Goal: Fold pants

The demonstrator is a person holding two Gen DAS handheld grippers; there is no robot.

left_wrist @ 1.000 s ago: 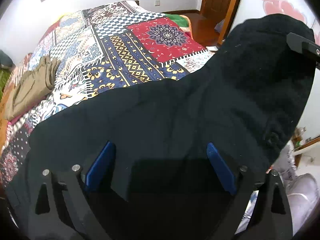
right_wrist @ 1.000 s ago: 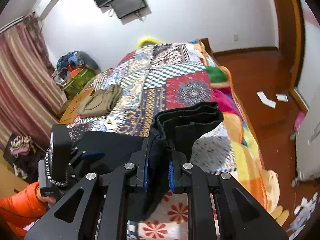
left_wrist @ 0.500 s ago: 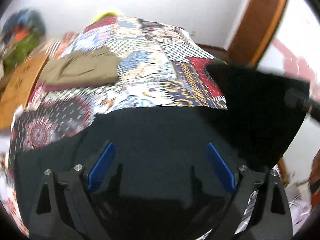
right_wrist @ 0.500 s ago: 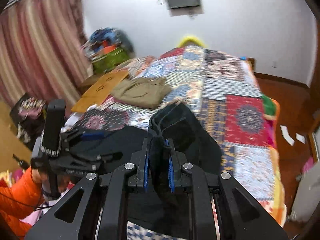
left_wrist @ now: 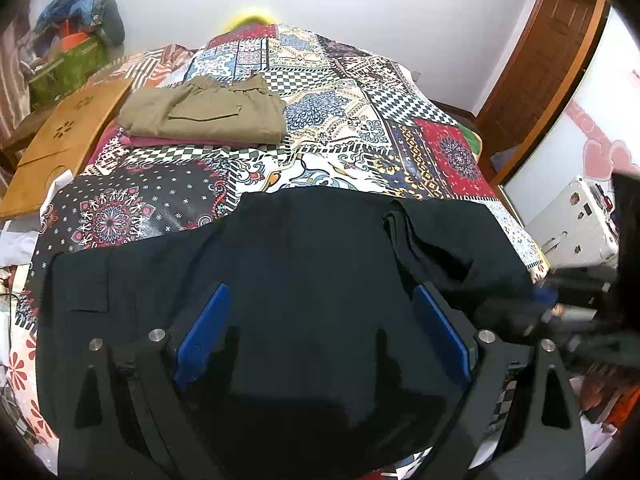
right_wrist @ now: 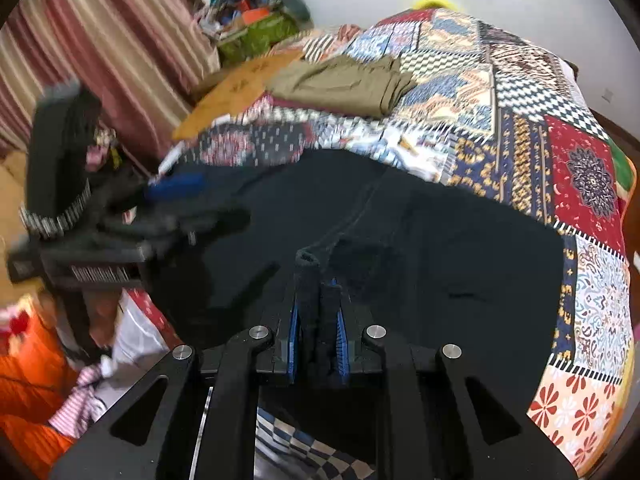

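Right hand-held gripper (right_wrist: 318, 332), lower centre of its frame: clamped on a bunched fold of black pants (right_wrist: 400, 240). Left hand-held gripper (left_wrist: 320, 344), lower centre: jaws spread wide, nothing pinched, hovering over the pants (left_wrist: 300, 260). Pants spread across the near end of a bed under a patchwork quilt (left_wrist: 360, 120). Upper left: folded khaki pants (left_wrist: 204, 110) beside a wooden board (left_wrist: 68, 140). Beyond: white wall, striped curtain (right_wrist: 80, 60), wooden door (left_wrist: 548, 60) upper right.

Even indoor light, fisheye-bent dark edges, right wrist view seemingly motion-blurred at left.
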